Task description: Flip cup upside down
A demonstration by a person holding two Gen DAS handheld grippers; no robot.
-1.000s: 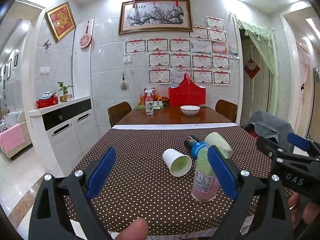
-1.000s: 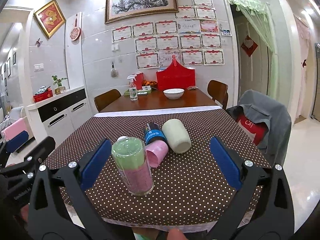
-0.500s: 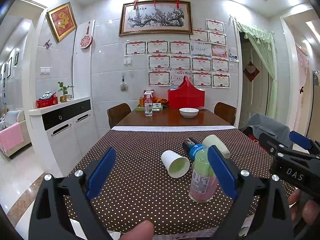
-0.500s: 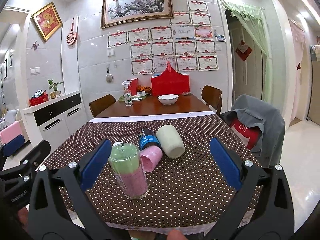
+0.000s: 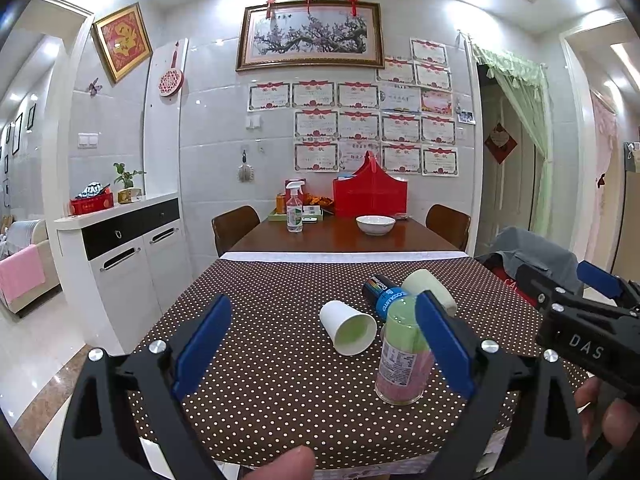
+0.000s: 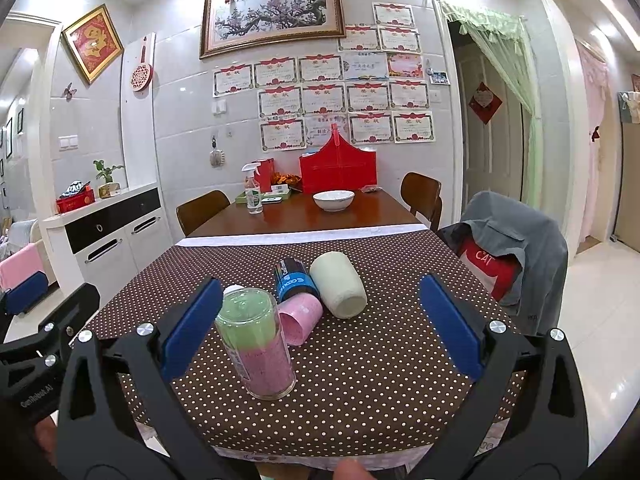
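A white paper cup (image 5: pixel 347 332) with a green inside lies on its side on the dotted tablecloth, mouth toward me. A clear jar (image 5: pixel 404 356) with green and pink filling stands upright beside it; it also shows in the right wrist view (image 6: pixel 256 344). Behind it lie a pink cup (image 6: pixel 301 318), a dark blue can (image 6: pixel 294 280) and a cream cup (image 6: pixel 338 290), all on their sides. My left gripper (image 5: pixel 322 344) is open and empty, short of the white cup. My right gripper (image 6: pixel 320 330) is open and empty, short of the jar.
The brown dotted tablecloth (image 5: pixel 260 360) covers the near table. Beyond it a wooden table (image 5: pixel 340 238) holds a white bowl (image 5: pixel 375 224), a spray bottle (image 5: pixel 294 208) and a red basket (image 5: pixel 370 196). A chair with a grey jacket (image 6: pixel 508 248) stands at the right.
Both grippers have drawn back and risen slightly, so the cups and jar look a little farther and lower. Nothing on the table has moved. Both stay open.
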